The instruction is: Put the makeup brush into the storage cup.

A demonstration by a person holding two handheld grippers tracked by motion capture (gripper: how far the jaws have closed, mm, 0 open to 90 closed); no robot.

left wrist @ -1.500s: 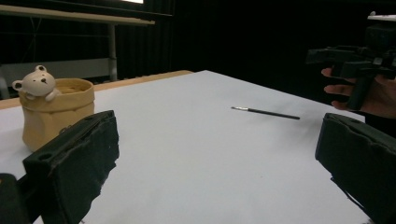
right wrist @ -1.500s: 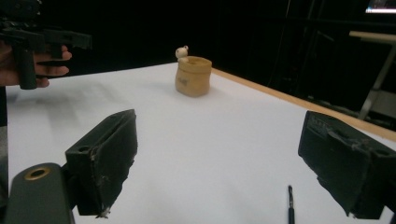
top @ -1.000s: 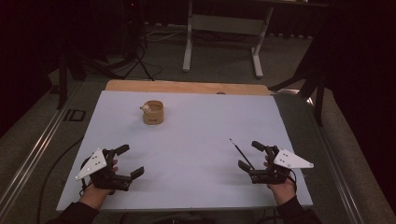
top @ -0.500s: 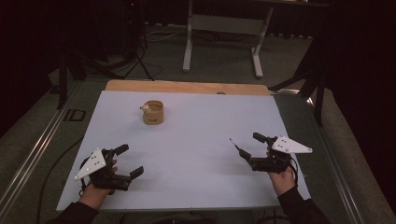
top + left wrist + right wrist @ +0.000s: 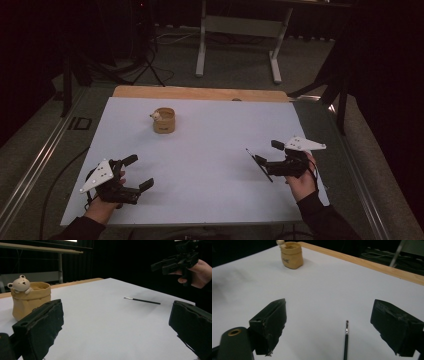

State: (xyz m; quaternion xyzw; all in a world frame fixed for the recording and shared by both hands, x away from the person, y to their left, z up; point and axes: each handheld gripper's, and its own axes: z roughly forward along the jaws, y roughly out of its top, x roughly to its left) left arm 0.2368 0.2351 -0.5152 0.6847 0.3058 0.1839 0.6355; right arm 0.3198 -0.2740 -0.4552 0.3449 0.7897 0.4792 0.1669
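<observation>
While the right claw (image 5: 265, 159) hung wide open over it, the thin black brush (image 5: 346, 340) lay flat on the white counter (image 5: 210, 165); the left claw (image 5: 134, 174) gaped wide too.

Black two-jawed tools (image 5: 264, 161) bear grey triangular plates; dark sleeves.

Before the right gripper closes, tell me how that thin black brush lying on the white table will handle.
The thin black brush lies flat between the open right gripper jaws, so pinching it off the white table may be fiddly. Being slender, it is probably light and stiff. If round, it may roll when nudged.
</observation>
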